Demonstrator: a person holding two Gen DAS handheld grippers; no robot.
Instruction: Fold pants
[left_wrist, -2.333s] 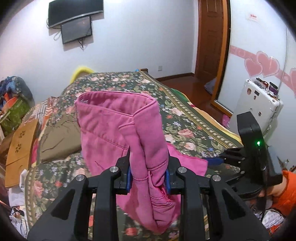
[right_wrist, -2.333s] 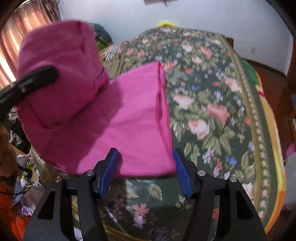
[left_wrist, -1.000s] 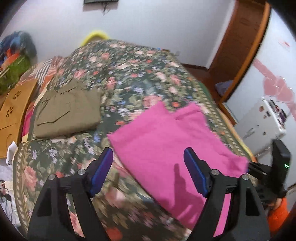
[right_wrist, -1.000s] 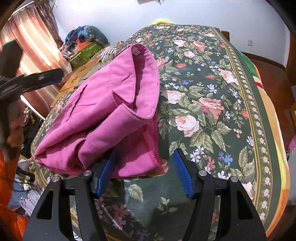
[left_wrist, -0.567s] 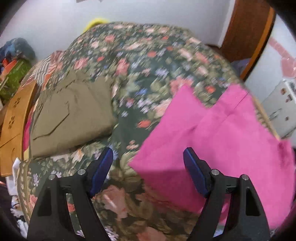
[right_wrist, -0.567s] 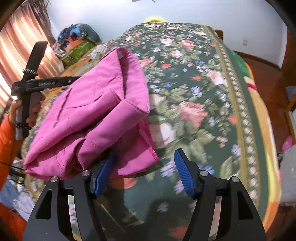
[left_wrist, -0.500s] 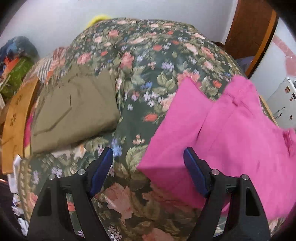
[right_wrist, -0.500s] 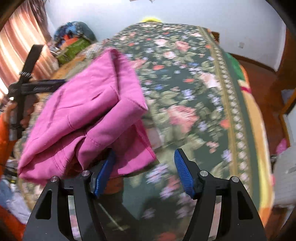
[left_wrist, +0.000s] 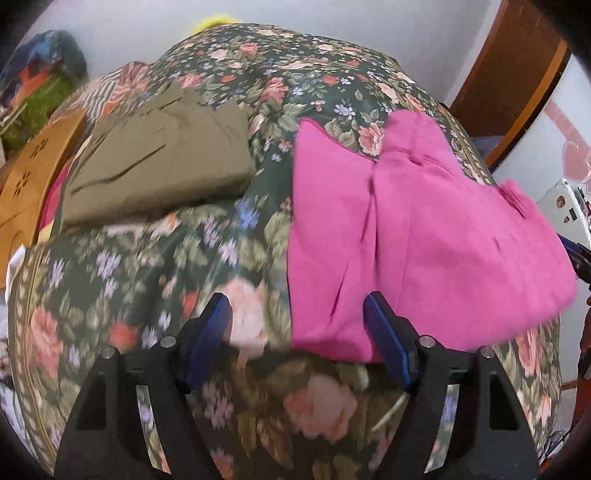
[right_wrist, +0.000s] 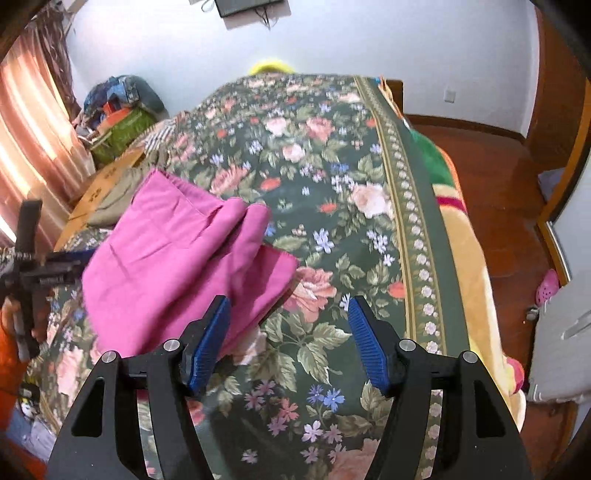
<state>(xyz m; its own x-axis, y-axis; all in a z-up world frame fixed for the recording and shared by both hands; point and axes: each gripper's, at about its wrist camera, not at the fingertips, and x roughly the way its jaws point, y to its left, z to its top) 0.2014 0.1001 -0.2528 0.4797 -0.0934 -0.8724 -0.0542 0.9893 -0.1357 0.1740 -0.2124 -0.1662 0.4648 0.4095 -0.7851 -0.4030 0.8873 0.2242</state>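
The pink pants lie folded in a loose stack on the floral bedspread. In the left wrist view my left gripper is open, its right pad at the near edge of the pants, nothing held. In the right wrist view the pants lie to the left of my right gripper, which is open and empty above the bedspread. The left gripper shows at the left edge there.
Folded olive-brown trousers lie on the bed to the left of the pink pants. A wooden board and bags sit beyond the bed's left side. A wooden floor and a white case are to the right.
Both grippers have let go of the pink pants. The pants have dropped onto the bed as a folded stack, and both grippers have drawn back, open.
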